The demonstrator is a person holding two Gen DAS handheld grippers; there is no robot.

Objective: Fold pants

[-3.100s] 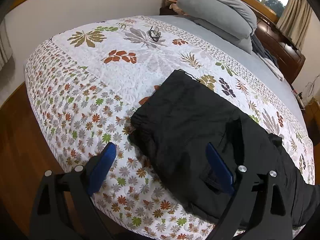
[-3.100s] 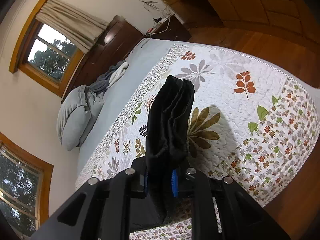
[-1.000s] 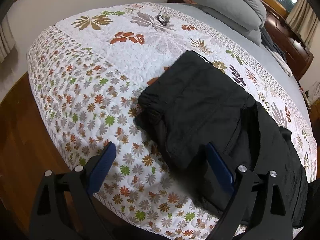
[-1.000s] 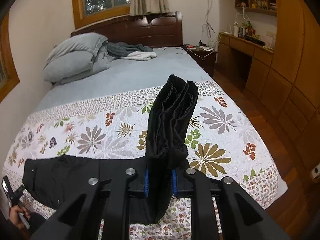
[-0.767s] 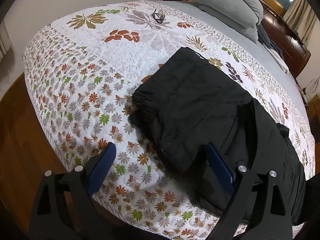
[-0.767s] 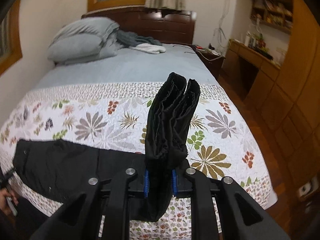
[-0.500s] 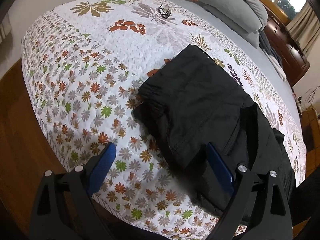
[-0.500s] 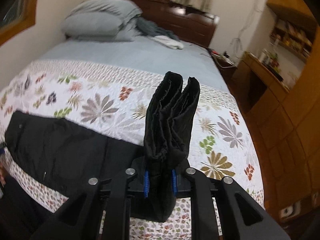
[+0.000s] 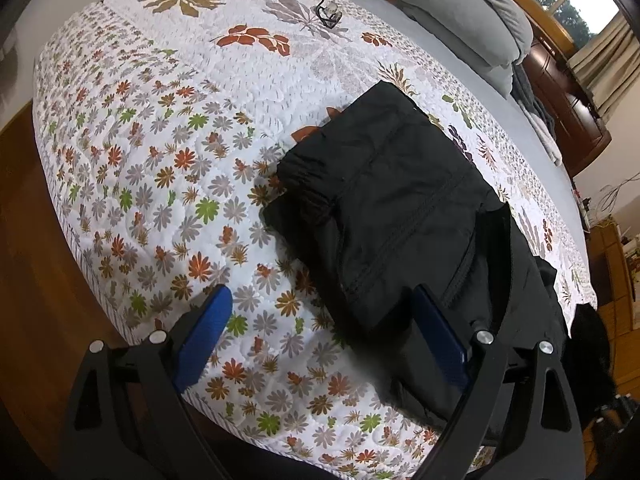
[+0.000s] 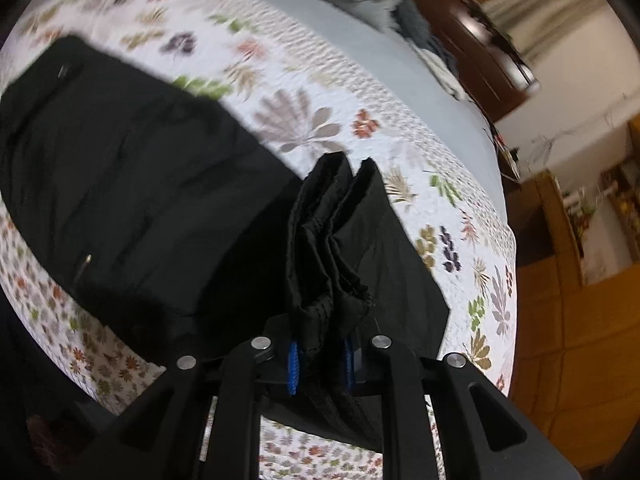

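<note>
Covering most of both views, the bed (image 9: 168,128) wears a white quilt printed with leaves and small flowers, with bare grey sheet beyond it toward the dark wooden headboard (image 9: 568,92). Black pants (image 9: 384,216) lie across the quilt near the bed's front edge, their waist end flat on the flower border and the rest running off to the right in the left wrist view. Grey pillows (image 9: 460,12) are stacked at the head of the bed, well apart from the pants. The left gripper (image 9: 320,332) hangs over the edge of the bed with its blue-padded jaws spread wide, nothing between them; its right finger sits over the near edge of the black cloth, though contact cannot be judged. The right gripper (image 10: 318,364) is clamped tight on a bunched, pleated end of the pants, which stands up from the jaws above the flat part of the garment. A pair of glasses (image 9: 328,12) rests on the quilt far from the pants.
</note>
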